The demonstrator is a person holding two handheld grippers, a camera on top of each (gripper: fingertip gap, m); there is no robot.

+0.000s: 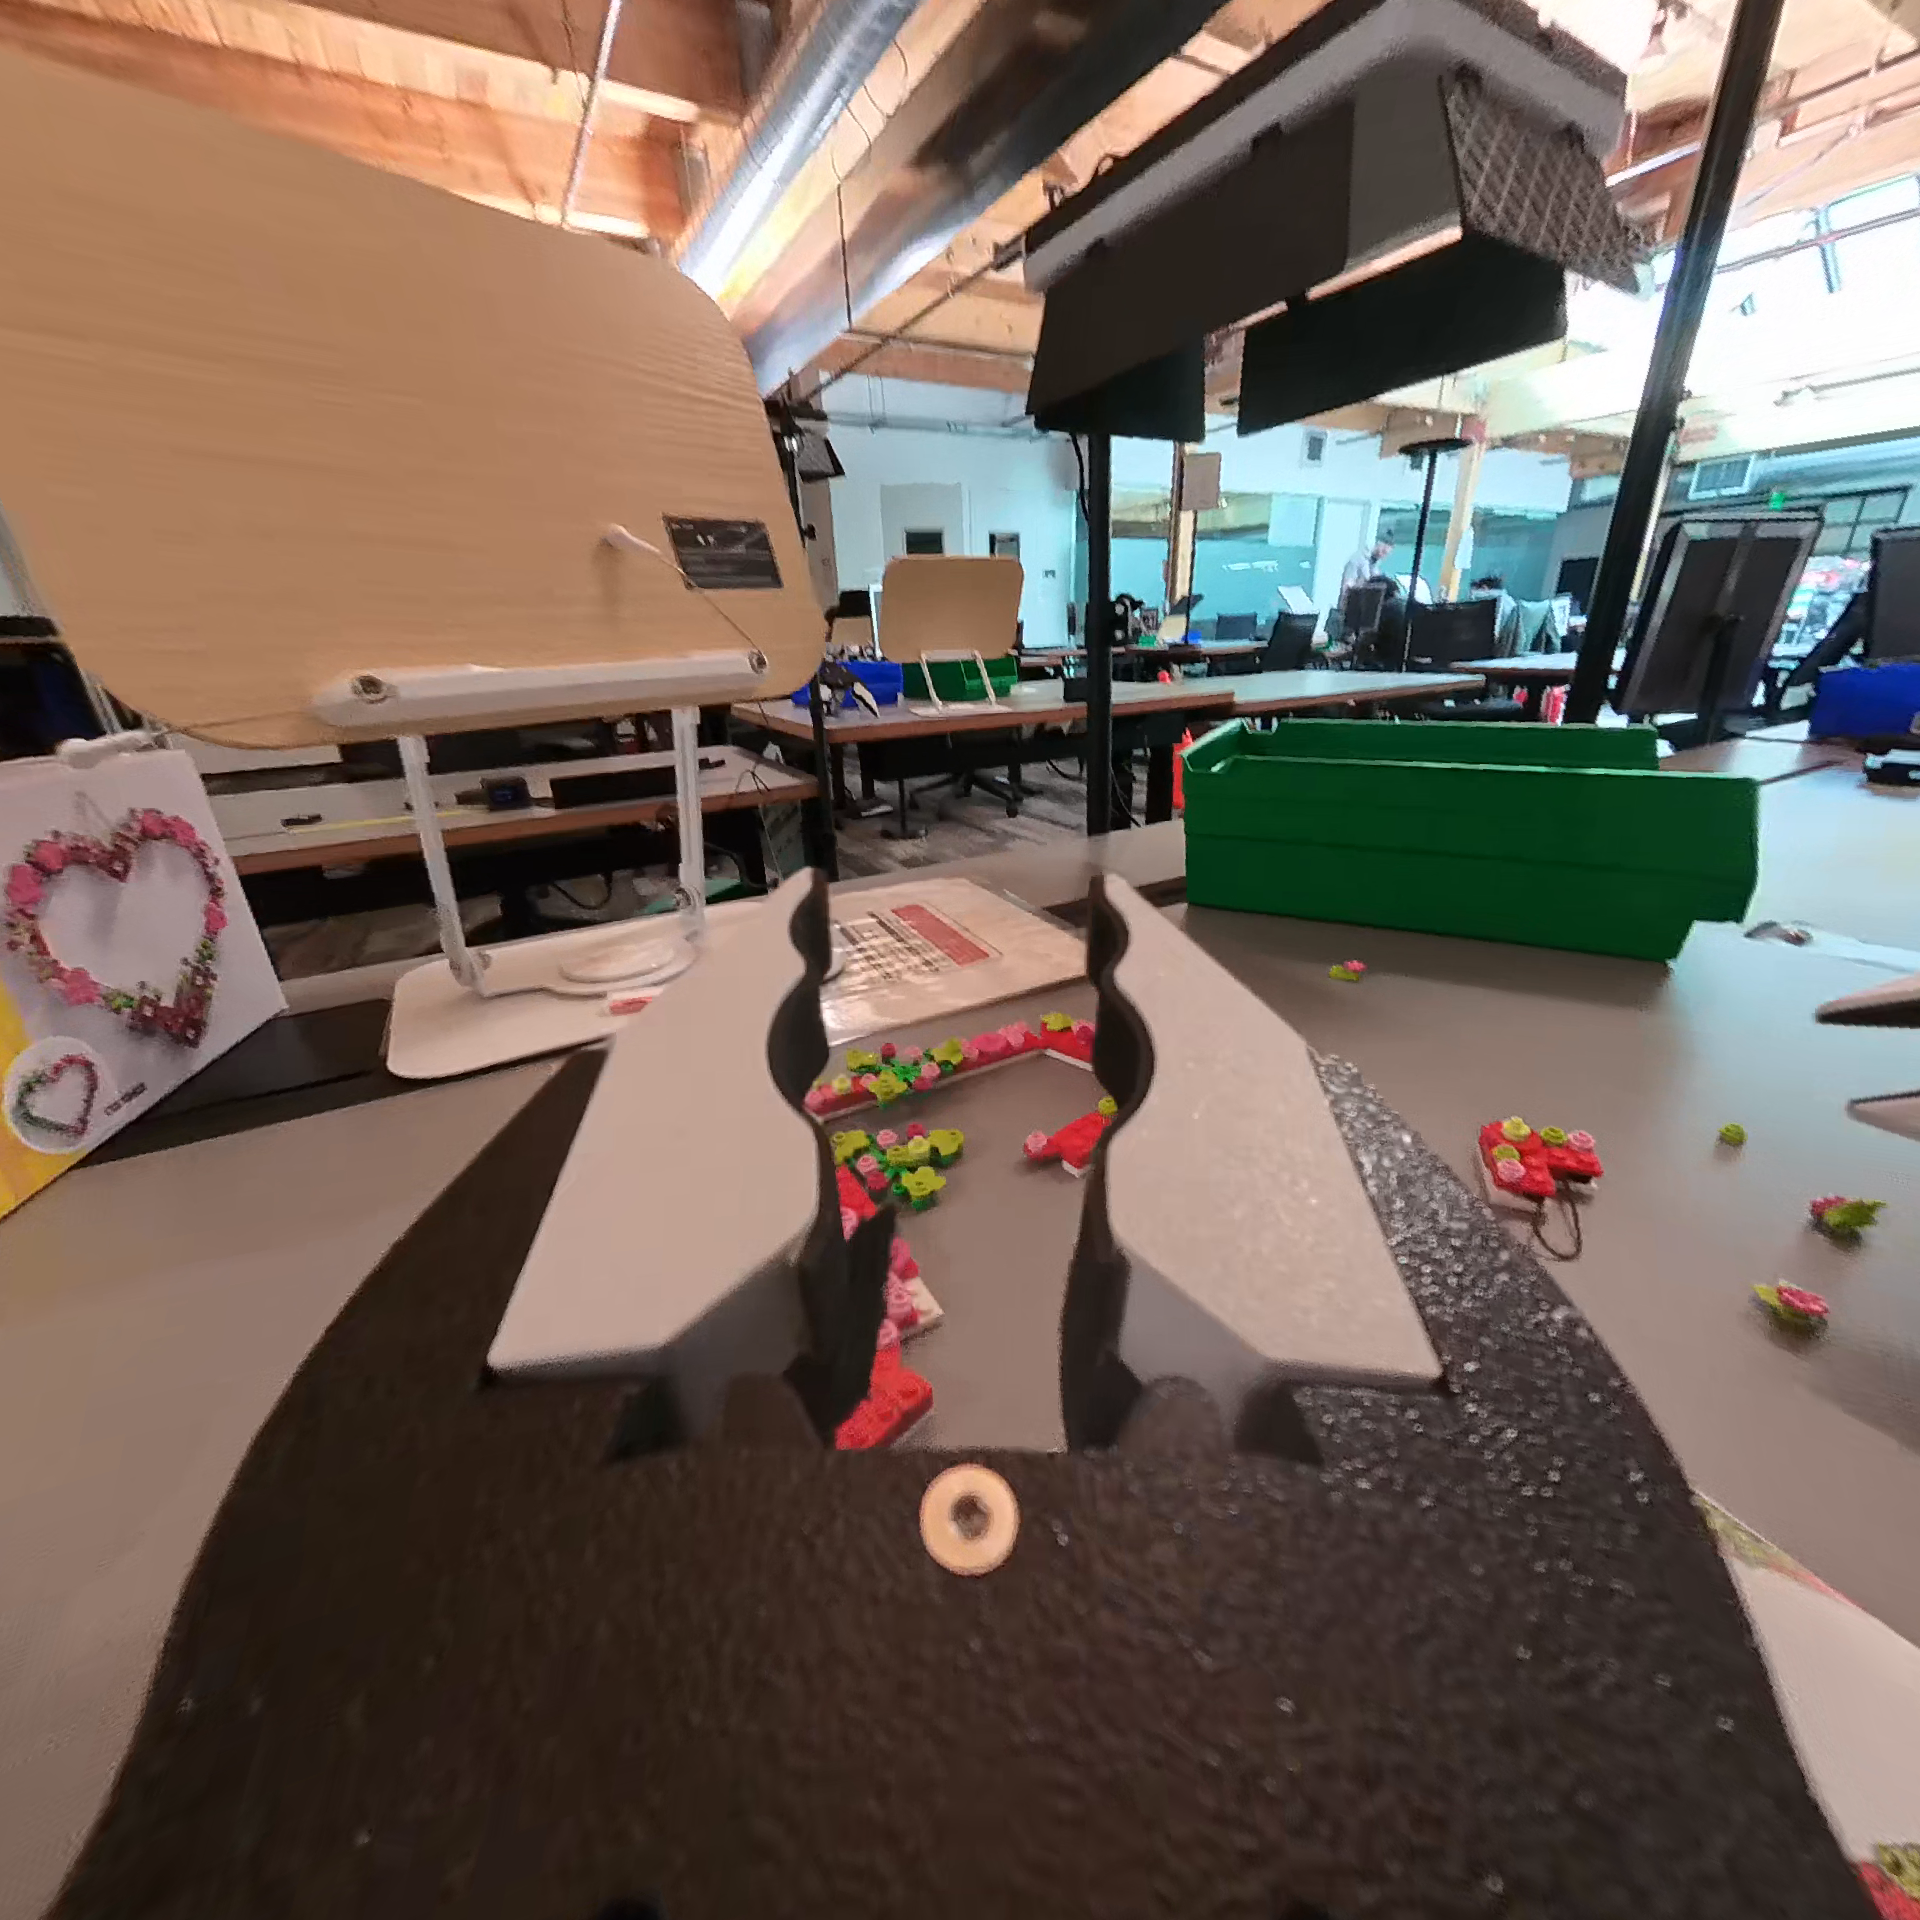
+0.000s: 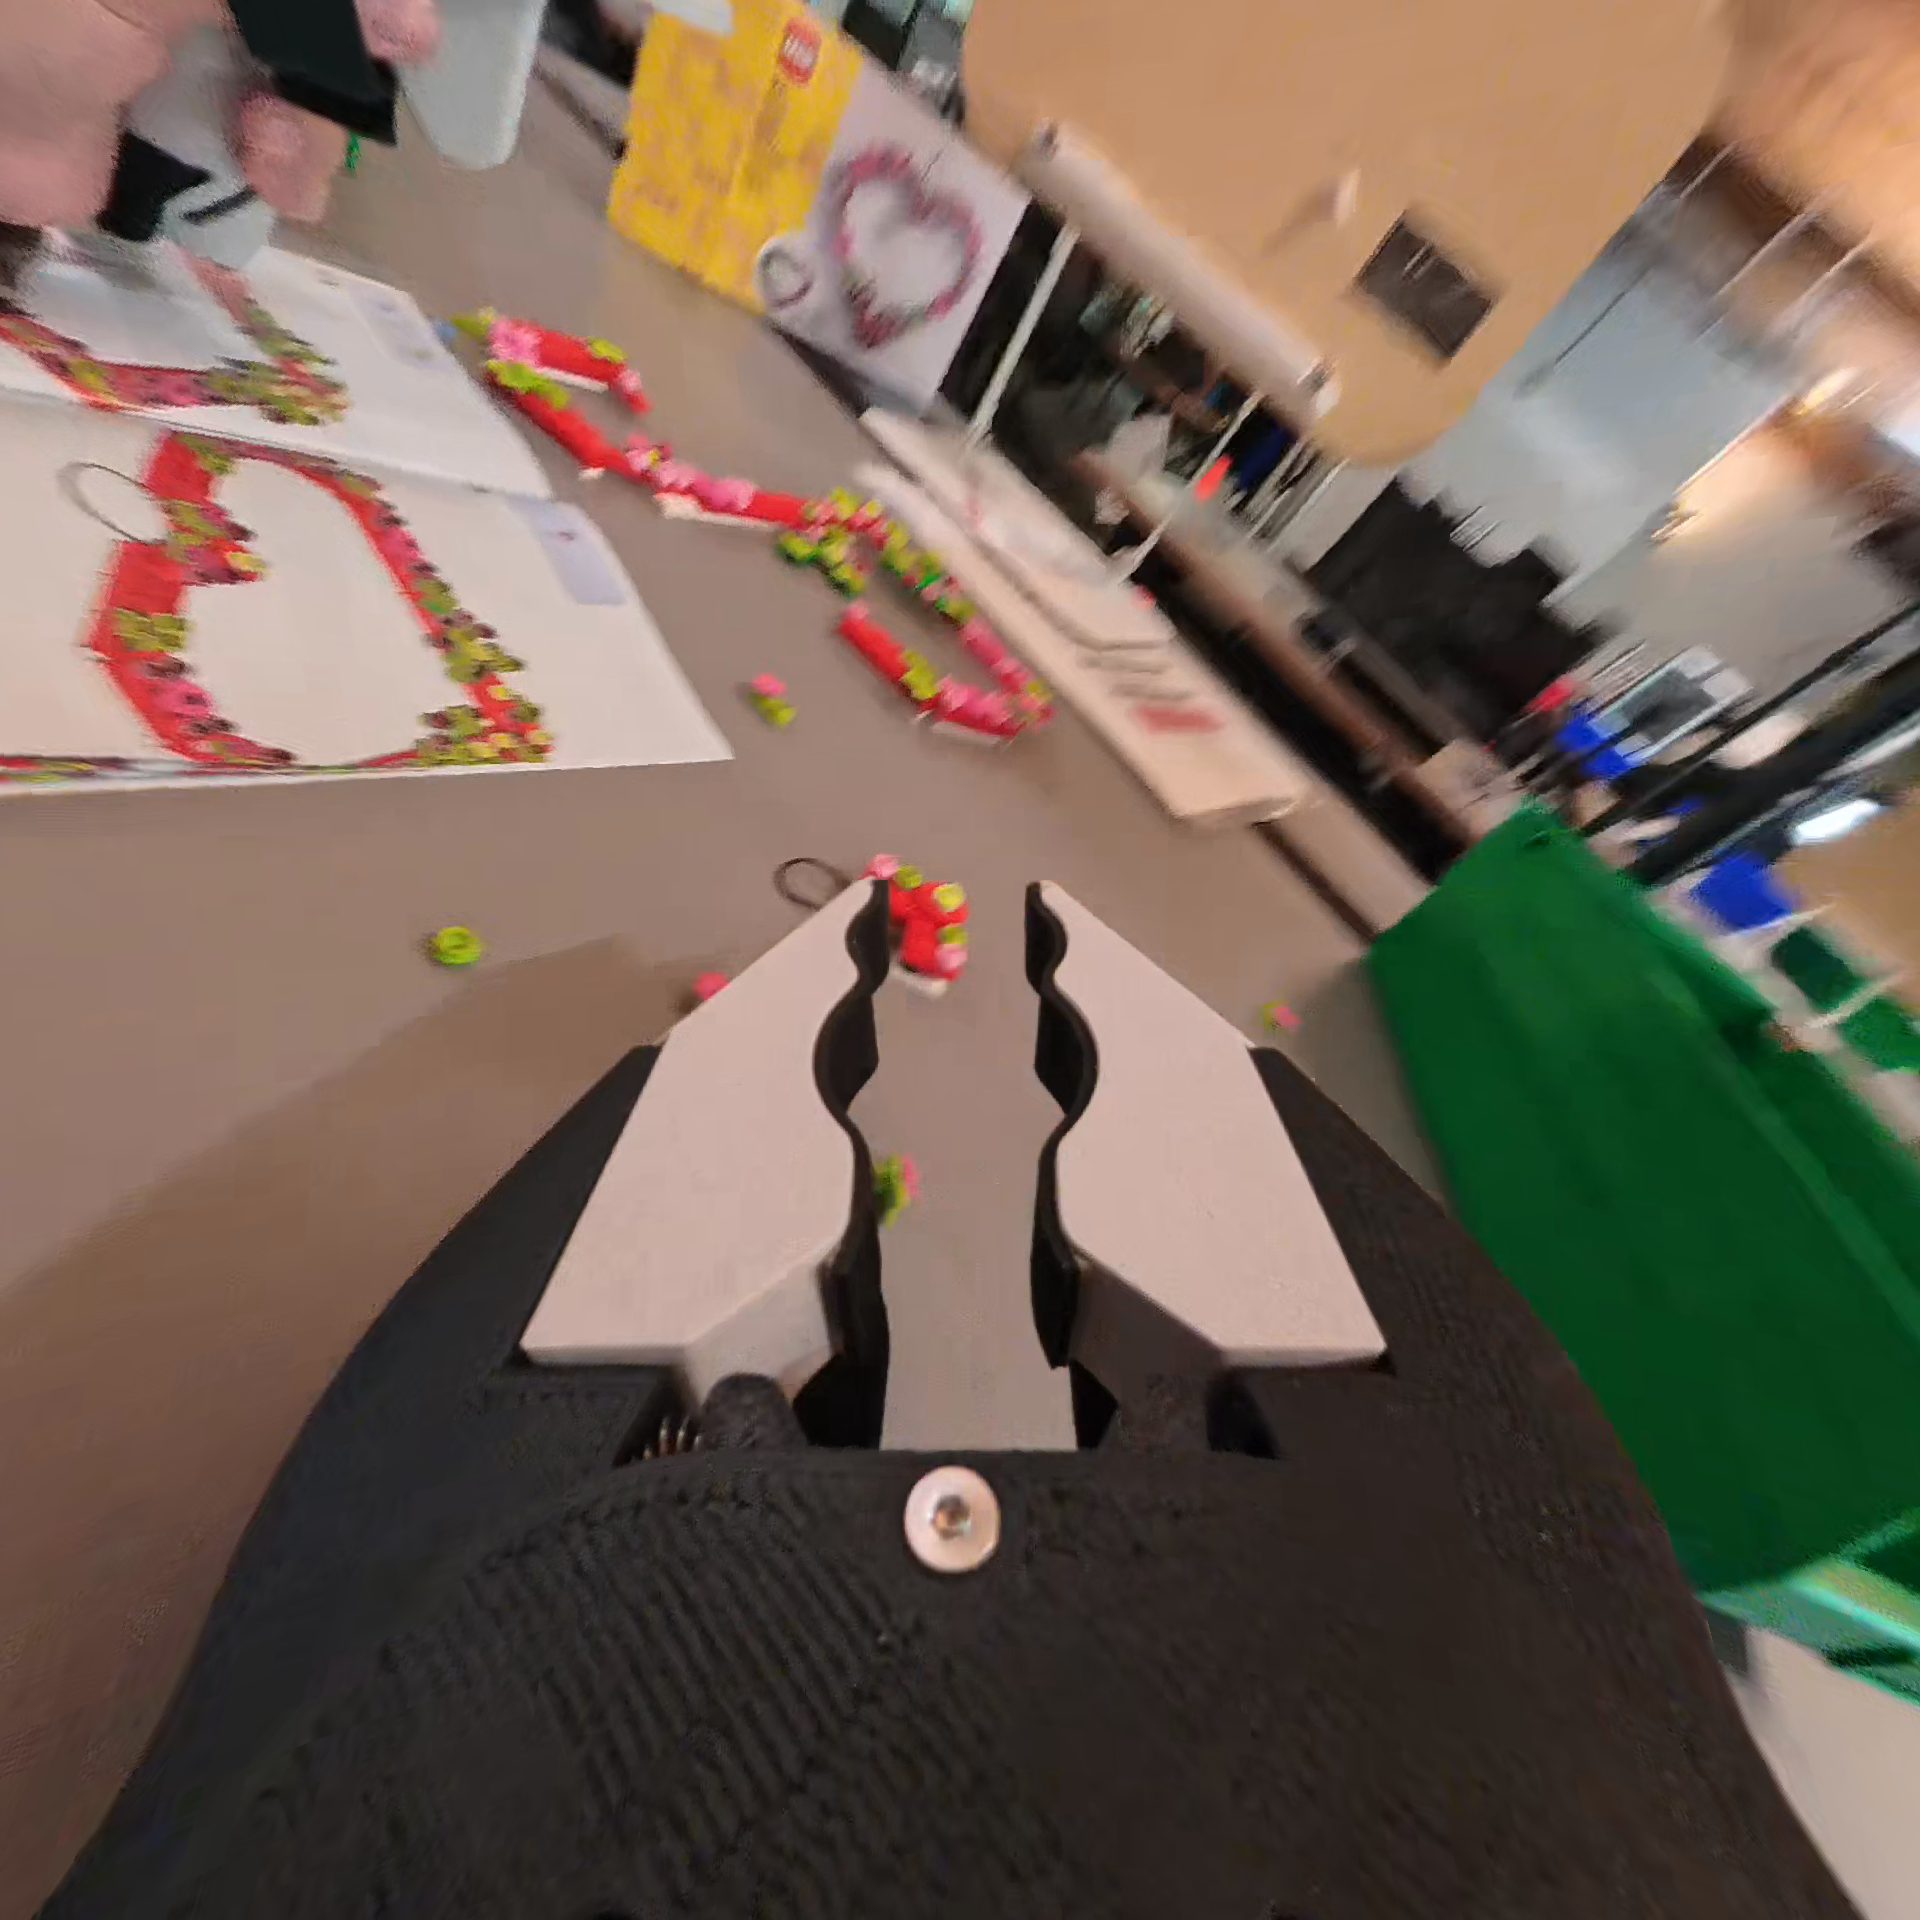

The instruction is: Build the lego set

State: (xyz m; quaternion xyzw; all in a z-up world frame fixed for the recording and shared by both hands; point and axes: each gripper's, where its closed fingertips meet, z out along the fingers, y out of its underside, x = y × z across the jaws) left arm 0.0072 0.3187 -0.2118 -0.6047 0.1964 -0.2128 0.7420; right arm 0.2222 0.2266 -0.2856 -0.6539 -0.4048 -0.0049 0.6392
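Note:
My left gripper (image 1: 958, 914) is open and empty, hovering over the partly built red, pink and green lego heart frame (image 1: 940, 1070), whose segments lie on the grey table (image 1: 312, 1247). A short red section with a string loop (image 1: 1538, 1155) lies apart to the right. In the blurred right wrist view my right gripper (image 2: 956, 904) is open and empty, low over the table. That short red section (image 2: 930, 925) sits just past its left fingertip. A loose flower piece (image 2: 894, 1184) lies on the table between the fingers. The heart frame (image 2: 727, 499) is farther off.
A green bin (image 1: 1455, 831) (image 2: 1662, 1195) stands at the right. The open instruction booklet (image 2: 312, 623), the lego box (image 1: 104, 935) (image 2: 748, 156) and a wooden book stand (image 1: 364, 416) are at the left. Loose flowers (image 1: 1792, 1299) lie scattered. A hand (image 2: 62, 104) shows top left. One gripper's finger ends stand about 25 centimeters off the other's.

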